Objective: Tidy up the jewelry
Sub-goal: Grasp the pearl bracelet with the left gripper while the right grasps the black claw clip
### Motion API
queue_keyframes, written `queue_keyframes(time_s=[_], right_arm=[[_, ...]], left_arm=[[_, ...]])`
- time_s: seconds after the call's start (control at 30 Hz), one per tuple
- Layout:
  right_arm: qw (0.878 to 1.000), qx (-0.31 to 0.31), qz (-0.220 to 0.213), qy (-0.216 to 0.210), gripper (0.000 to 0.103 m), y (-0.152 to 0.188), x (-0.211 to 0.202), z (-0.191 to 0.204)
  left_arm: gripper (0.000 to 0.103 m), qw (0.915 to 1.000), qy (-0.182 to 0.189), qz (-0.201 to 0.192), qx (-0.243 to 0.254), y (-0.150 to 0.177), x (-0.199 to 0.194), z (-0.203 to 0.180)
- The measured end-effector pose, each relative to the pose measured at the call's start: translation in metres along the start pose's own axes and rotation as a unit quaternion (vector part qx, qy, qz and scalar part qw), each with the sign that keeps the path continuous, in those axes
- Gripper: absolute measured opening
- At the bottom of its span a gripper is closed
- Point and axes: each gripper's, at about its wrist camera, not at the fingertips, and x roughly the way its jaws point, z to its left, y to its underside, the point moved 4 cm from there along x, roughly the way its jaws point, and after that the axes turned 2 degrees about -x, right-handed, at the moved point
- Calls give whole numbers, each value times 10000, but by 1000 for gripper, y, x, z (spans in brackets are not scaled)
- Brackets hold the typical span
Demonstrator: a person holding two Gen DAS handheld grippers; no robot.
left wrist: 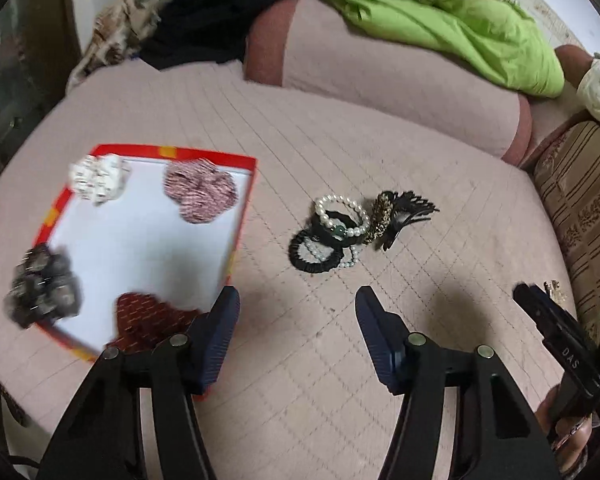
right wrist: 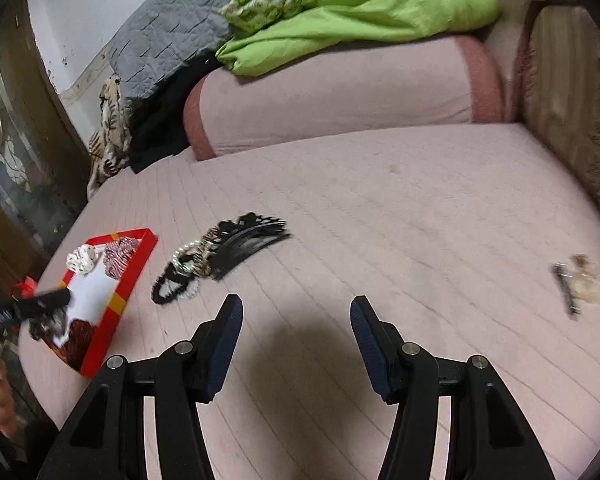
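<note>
Partly done: four scrunchies (left wrist: pixel 199 191) in red tray (left wrist: pixel 244 216); pile (left wrist: pixel 340 232) of bracelets, ties, clip left on bed (left wrist: pixel 380 152), earrings (right wrist: pixel 584 280) apart. Left claw (left wrist: pixel 298 300), right claw (right wrist: pixel 296 308) wide open, empty

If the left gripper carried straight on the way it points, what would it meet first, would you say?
Probably the bracelet pile: the open left gripper aims at it across bare quilted bedcover, though depth is hard to judge.
</note>
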Motion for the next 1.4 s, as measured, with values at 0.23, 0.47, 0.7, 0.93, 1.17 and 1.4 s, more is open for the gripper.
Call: queue_keyframes(time_s=[0.23,0.47,0.7,0.93,1.17,1.4], right_arm=[[9949,414,266,-886,61,-15,66,22],[9880,1057,451,-1030,61,-31,121,26],[9853,1268,557,-1003,59,-37,145,24],[9836,1233,633,-1155,7,-38,153,25],[9832,1151,602,-1281,5,-32,127,29],[9844,1047,427,-1350,5,-29,89,39]], left_arm=[[60,9996,164,220,-67,-39,62,-16],[34,9966,319,687,-319,-74,124,-5],[31,9942,444,903,-377,-77,159,-5],[9,9912,775,952,-500,-81,165,-13],[9,9903,1130,675,-446,-76,125,-24],[9,9915,1224,354,-246,-60,70,-29]])
